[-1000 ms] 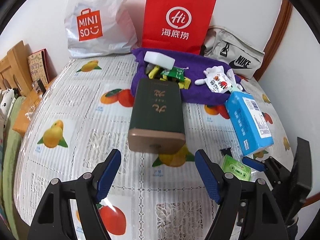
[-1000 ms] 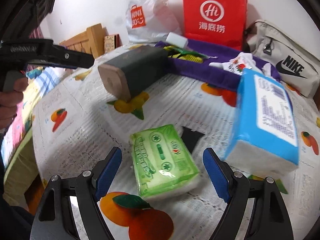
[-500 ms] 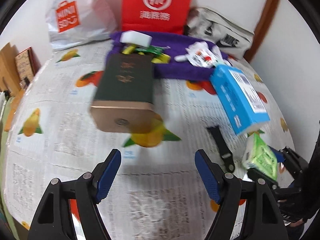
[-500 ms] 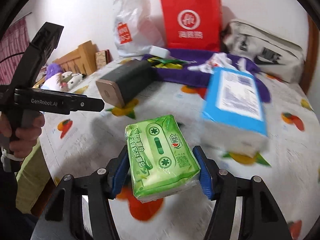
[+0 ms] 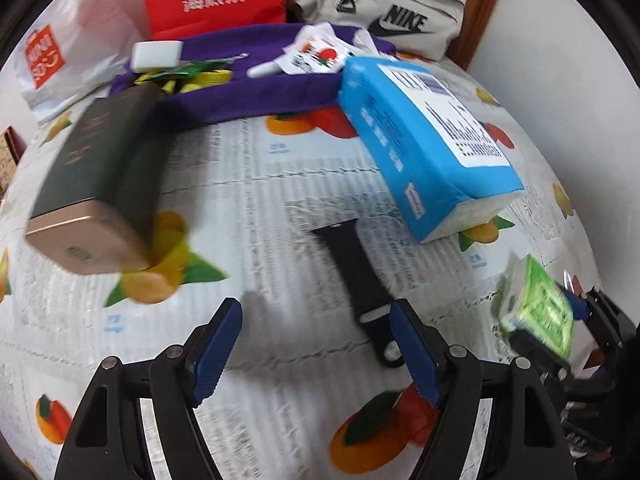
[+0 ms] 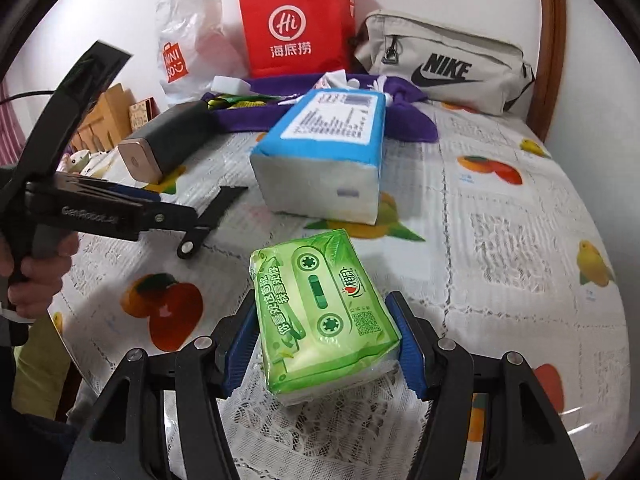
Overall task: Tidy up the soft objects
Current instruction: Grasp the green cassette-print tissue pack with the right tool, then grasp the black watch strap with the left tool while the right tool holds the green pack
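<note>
Right gripper (image 6: 324,344): blue pads pressed on both long sides of the green tissue pack (image 6: 322,314), lower centre of the right wrist view; pack lifted clear of the tablecloth (image 6: 500,248).
Green tissue pack, other view: seen at the right edge of the left wrist view (image 5: 540,308), blurred, clamped in the right gripper.
Left gripper (image 5: 316,350): jaws wide apart, nothing between them; lower centre of its own view, above the cloth.
Left gripper, other view: at the left edge of the right wrist view (image 6: 120,212), held by a hand (image 6: 36,276).
Black strap (image 5: 356,276): flat on the cloth, just above the left gripper's right finger in frame; its buckle end lies beside that fingertip.
Blue tissue pack (image 5: 424,136): upper right of the left wrist view, lying on the cloth, apart from the strap.
Dark green box (image 5: 104,176): left of frame, gold end toward the camera.
Purple cloth (image 5: 256,92): upper centre, with small items on it.
Background: red paper bag (image 6: 296,24), white plastic bag (image 6: 188,36), grey Nike pouch (image 6: 440,68) along the wall.
</note>
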`<action>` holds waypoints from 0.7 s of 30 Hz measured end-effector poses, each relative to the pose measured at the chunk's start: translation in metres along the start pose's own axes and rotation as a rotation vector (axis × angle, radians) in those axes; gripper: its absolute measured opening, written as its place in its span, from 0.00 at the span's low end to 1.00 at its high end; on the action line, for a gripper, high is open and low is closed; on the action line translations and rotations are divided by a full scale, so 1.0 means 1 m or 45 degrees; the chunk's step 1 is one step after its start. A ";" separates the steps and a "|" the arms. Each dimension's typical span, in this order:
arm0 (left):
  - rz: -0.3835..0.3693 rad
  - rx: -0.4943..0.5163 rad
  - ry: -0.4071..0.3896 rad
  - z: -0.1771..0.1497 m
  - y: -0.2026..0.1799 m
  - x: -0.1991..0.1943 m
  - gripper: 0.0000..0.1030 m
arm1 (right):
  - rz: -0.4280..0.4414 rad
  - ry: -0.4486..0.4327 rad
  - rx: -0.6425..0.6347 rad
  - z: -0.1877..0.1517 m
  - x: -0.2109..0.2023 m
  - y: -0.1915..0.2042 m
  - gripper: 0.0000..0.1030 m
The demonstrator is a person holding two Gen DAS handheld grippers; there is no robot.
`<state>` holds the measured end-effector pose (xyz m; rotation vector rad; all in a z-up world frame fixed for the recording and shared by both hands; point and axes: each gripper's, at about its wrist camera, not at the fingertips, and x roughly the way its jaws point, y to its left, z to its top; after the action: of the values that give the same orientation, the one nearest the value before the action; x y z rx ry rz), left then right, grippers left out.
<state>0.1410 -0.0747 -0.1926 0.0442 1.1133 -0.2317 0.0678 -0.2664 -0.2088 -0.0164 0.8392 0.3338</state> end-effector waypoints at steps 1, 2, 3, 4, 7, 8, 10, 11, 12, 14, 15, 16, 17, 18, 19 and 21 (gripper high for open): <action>0.011 0.009 0.001 0.002 -0.005 0.004 0.74 | 0.006 0.006 0.009 -0.001 0.003 -0.001 0.60; 0.030 0.020 -0.005 0.003 -0.009 0.006 0.75 | 0.006 0.008 0.015 -0.004 0.004 -0.002 0.60; 0.057 0.040 -0.011 0.005 -0.014 0.009 0.76 | 0.011 0.012 0.025 -0.005 0.006 -0.003 0.60; 0.075 0.058 -0.013 0.006 -0.018 0.011 0.77 | 0.014 0.011 0.030 -0.006 0.007 -0.003 0.60; 0.102 0.077 -0.032 0.006 -0.020 0.015 0.82 | 0.011 0.004 0.017 -0.005 0.008 0.000 0.60; 0.104 0.066 -0.035 0.006 -0.017 0.014 0.82 | 0.007 0.005 0.010 -0.005 0.009 0.001 0.60; 0.116 0.028 -0.038 0.005 -0.005 0.012 0.82 | -0.004 0.009 -0.007 -0.003 0.010 0.002 0.60; 0.123 0.016 -0.039 0.004 0.002 0.010 0.82 | -0.004 0.009 -0.010 -0.003 0.010 0.003 0.60; 0.135 0.003 -0.040 0.002 0.009 0.009 0.82 | -0.001 0.008 -0.010 -0.002 0.011 0.003 0.60; 0.123 0.004 -0.043 -0.001 0.018 0.006 0.79 | 0.004 0.005 -0.005 -0.002 0.011 0.004 0.60; 0.115 0.007 -0.044 0.000 0.018 0.006 0.79 | 0.009 0.002 0.001 -0.001 0.012 0.004 0.60; 0.113 0.014 -0.047 0.001 0.018 0.007 0.78 | 0.011 -0.001 0.005 -0.001 0.013 0.004 0.60; 0.106 0.023 -0.054 0.002 0.019 0.007 0.71 | 0.011 -0.004 0.010 0.000 0.013 0.005 0.60; 0.093 0.044 -0.070 0.002 0.017 0.007 0.68 | 0.009 -0.004 0.013 0.001 0.014 0.006 0.60; 0.081 0.081 -0.086 0.003 0.012 0.009 0.61 | 0.009 -0.004 0.014 0.002 0.015 0.006 0.60; 0.056 0.121 -0.115 0.005 0.005 0.010 0.46 | 0.011 -0.003 0.016 0.003 0.015 0.008 0.60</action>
<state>0.1508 -0.0726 -0.1998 0.1413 1.0098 -0.2450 0.0773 -0.2543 -0.2171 -0.0007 0.8390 0.3363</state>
